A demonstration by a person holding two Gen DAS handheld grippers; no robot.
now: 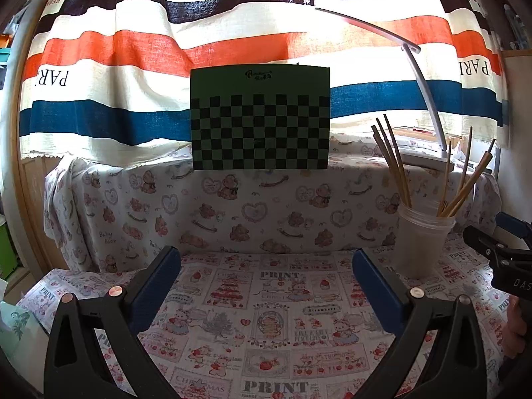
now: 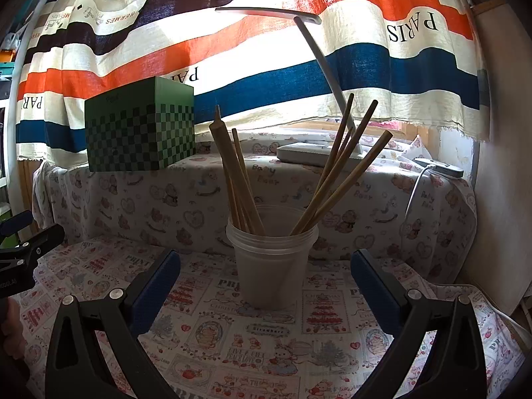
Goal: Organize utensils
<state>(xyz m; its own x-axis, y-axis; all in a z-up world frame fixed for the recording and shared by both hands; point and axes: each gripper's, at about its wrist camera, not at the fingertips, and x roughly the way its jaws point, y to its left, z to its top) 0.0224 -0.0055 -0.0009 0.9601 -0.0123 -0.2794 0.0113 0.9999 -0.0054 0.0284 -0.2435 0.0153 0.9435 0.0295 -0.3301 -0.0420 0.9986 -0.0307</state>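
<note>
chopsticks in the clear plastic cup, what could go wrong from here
1. The wooden chopsticks lean outward in two fans; pulling one may drag the others out.
2. The translucent plastic cup looks light and top-heavy, so the open right gripper facing it might tip it.

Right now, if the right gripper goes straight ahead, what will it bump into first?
Probably the cup with the chopsticks. It stands straight ahead of the open right gripper, roughly centred between the fingers. Nothing shows on the cloth before it, though the depth is hard to judge.
</note>
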